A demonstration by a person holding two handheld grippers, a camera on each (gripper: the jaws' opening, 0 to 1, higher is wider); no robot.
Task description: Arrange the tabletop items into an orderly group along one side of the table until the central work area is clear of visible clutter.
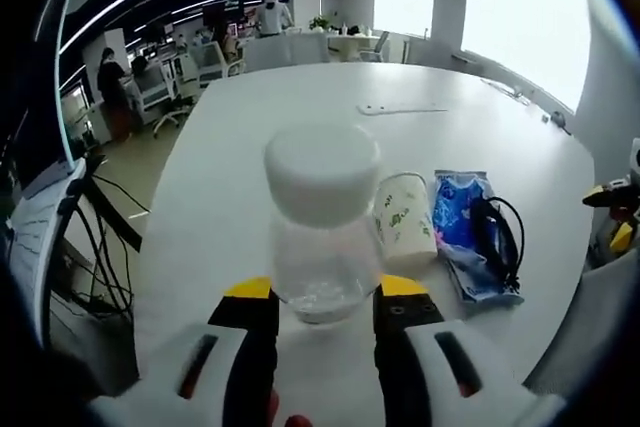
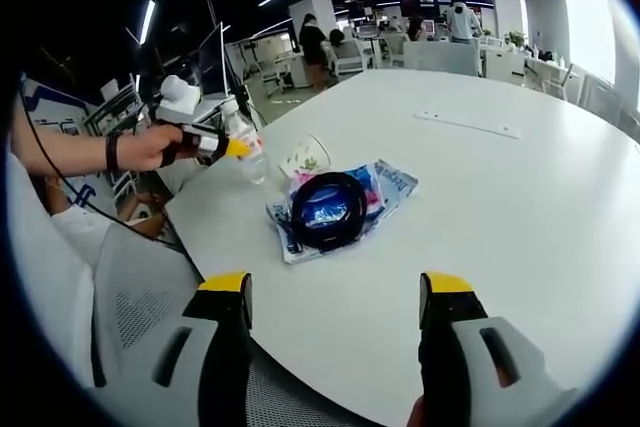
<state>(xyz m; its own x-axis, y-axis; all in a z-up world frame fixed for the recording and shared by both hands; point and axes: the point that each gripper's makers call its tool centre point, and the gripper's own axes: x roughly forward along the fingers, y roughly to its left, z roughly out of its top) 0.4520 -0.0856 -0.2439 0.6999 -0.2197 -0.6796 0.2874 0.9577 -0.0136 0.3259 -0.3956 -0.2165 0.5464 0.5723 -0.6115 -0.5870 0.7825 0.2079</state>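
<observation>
My left gripper [image 1: 325, 299] has its jaws closed against the base of the bottle [image 1: 322, 222], which stands upright with its white cap on, at the near edge of the table [image 1: 300, 97]. Just beside the bottle lies the paper cup [image 1: 404, 217] on its side, and beyond the cup the blue packet [image 1: 462, 222] with the black cable [image 1: 500, 232] coiled on it. My right gripper [image 2: 335, 292] hangs wide open with nothing in it, well apart from the bottle.
</observation>
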